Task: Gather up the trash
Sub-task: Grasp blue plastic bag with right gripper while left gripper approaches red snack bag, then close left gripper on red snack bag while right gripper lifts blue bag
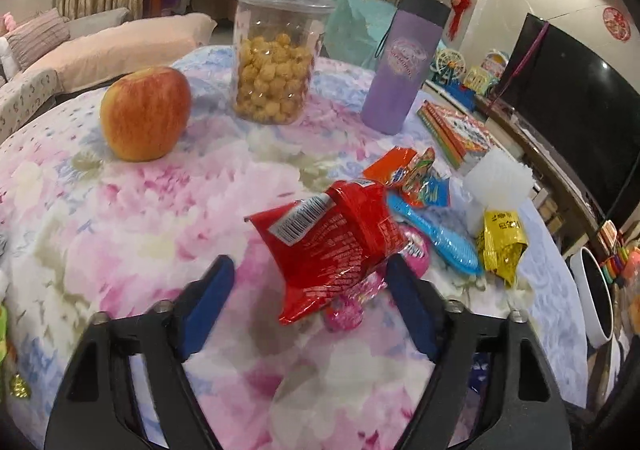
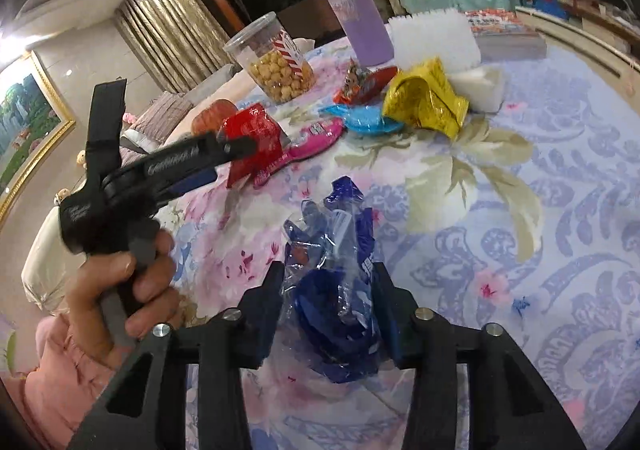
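While my right gripper (image 2: 326, 290) pinches the blue wrapper (image 2: 336, 290) lying lengthwise between its fingers on the floral tablecloth (image 2: 520, 210), I see the red wrapper (image 1: 332, 250) angled across the half-spread left gripper (image 1: 310, 278), touching only one finger.

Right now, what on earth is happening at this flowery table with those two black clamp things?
A person is clearing snack rubbish using a hand-held gripper in each hand. The left gripper has its jaws around a red wrapper, though a firm pinch isn't clear. The right gripper is squeezing a crumpled blue wrapper. A yellow wrapper and other wrappers still lie on the table.
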{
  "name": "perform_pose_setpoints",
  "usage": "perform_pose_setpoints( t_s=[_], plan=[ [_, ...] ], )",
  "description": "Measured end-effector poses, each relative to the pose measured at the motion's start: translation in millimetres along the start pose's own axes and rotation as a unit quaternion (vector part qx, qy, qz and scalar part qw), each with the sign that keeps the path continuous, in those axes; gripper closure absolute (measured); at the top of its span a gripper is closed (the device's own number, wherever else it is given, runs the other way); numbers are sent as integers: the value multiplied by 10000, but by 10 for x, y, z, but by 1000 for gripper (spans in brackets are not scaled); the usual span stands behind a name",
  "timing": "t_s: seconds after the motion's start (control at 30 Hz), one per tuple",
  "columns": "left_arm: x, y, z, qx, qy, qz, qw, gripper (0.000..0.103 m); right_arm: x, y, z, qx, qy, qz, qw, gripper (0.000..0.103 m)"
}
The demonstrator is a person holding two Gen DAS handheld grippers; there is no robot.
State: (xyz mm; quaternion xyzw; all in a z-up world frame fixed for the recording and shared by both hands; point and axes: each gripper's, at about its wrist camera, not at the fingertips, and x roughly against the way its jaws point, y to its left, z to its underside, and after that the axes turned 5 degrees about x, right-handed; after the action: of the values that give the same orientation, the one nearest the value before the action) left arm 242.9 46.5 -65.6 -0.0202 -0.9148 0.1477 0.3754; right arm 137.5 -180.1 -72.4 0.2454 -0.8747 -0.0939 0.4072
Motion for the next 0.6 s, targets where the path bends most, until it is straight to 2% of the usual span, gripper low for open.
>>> perform_pose_setpoints(
  t_s=[0.03, 0.07, 0.1, 0.33, 0.6],
  plan=[
    [-32, -16, 10, -49, 58, 11, 10000, 61, 21, -11, 4, -18, -33, -28, 10000, 62],
    [-63, -21, 19, -69, 126, 32, 9999, 85, 48, -15, 11, -30, -58, -24, 10000, 62],
    [-82, -24, 28, -74, 179, 78, 9998, 98, 83, -24, 16, -35, -95, -12, 9999, 63],
    [138, -91, 103, -215, -27, 253, 9994, 100, 383, -188, 24, -207, -433, -20, 9988, 64],
    [581, -490, 485, -612, 64, 746, 9953, 100, 714, -434, 98, -412, -659, 141, 9969, 64]
  ],
)
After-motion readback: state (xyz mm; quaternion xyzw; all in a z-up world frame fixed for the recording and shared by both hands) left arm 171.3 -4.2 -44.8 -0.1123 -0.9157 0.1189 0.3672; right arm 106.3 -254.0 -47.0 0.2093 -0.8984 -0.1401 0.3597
